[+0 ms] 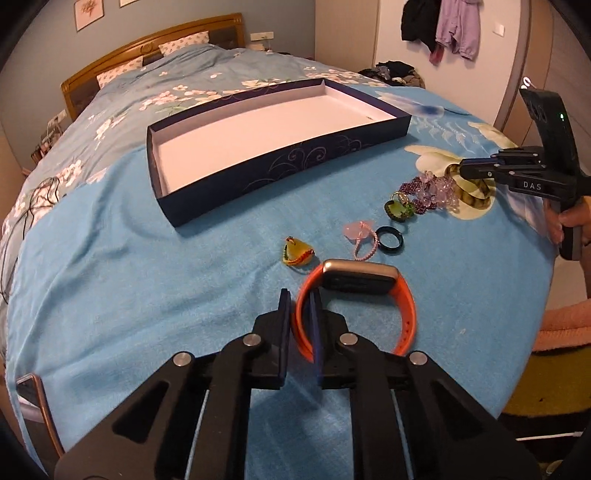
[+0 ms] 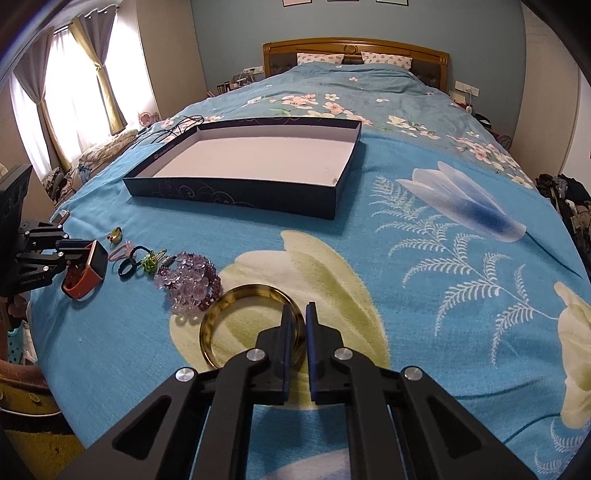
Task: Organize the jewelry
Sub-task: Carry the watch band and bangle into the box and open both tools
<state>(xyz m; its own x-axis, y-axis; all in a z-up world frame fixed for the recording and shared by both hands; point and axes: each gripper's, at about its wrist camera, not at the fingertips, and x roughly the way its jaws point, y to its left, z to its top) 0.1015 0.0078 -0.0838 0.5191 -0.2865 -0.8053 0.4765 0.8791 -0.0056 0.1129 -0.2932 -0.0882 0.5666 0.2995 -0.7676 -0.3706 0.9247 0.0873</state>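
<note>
My left gripper [image 1: 300, 295] is shut on the strap of an orange smartwatch [image 1: 358, 280] lying on the blue bedspread; it also shows in the right wrist view [image 2: 86, 271]. My right gripper [image 2: 298, 312] is shut on the rim of a tortoiseshell bangle [image 2: 236, 295], also seen in the left wrist view [image 1: 471, 188]. Between them lie a purple bead bracelet [image 2: 190, 282], a green charm [image 1: 399, 210], a black ring [image 1: 389, 240], a pink bead piece [image 1: 360, 236] and a yellow pendant [image 1: 297, 253]. A shallow dark blue box [image 1: 280, 166] with a white floor lies beyond, empty.
The bed's wooden headboard [image 2: 354, 48] and pillows are at the far end. Black cables [image 1: 37, 195] lie on the spread left of the box. A phone [image 1: 33, 398] lies at the bed's near left edge. Clothes hang on the wall [image 1: 443, 26].
</note>
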